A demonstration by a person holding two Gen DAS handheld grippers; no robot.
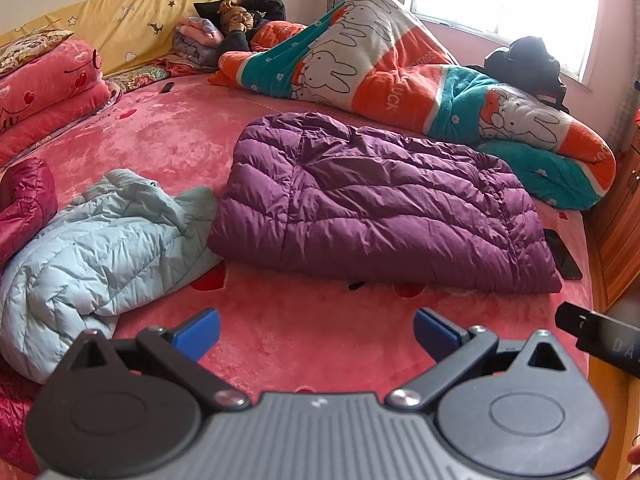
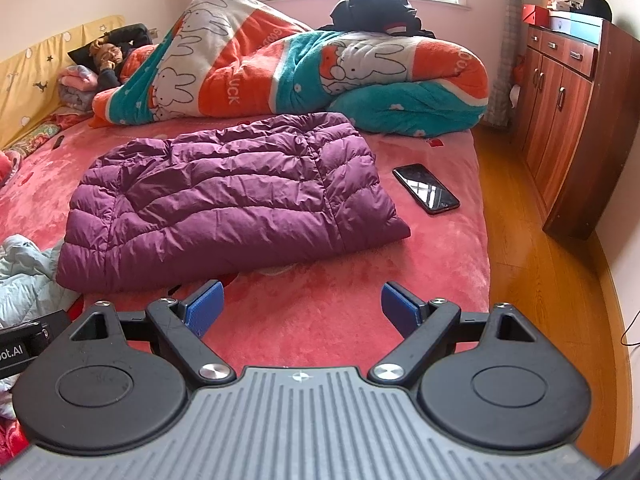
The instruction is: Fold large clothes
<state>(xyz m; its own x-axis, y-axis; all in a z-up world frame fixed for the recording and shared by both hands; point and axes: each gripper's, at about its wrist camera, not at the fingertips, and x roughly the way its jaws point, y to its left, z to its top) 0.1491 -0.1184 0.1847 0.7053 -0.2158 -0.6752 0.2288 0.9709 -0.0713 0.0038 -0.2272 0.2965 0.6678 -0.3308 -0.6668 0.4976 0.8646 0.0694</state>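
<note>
Left wrist view: the left gripper (image 1: pixel 316 330) hangs over the pink plush bed cover (image 1: pixel 168 132) with its 2 blue pads spread wide and nothing between them. The purple down jacket (image 1: pixel 380 204) lies ahead at mid-bed, already doubled into a rough rectangle, its near edge a short way beyond the pads. Expect it to handle as light, soft and compressible; the quilted nylon shell looks glossy and is probably slippery, so pinch a seam or a doubled corner rather than a puffed panel. A pale blue quilted jacket (image 1: pixel 92 240) lies crumpled just left of it, touching at 1 edge, and a crimson garment (image 1: pixel 24 196) sits at the far left. Right wrist view: the right gripper (image 2: pixel 302 306) is likewise fully open and empty, above the bed cover near the purple jacket's front edge. A black phone (image 2: pixel 426 188) lies just beside the jacket's right side, apart from it. A rabbit-print fleece blanket (image 2: pixel 280 60) covers a reclining person behind.
</note>
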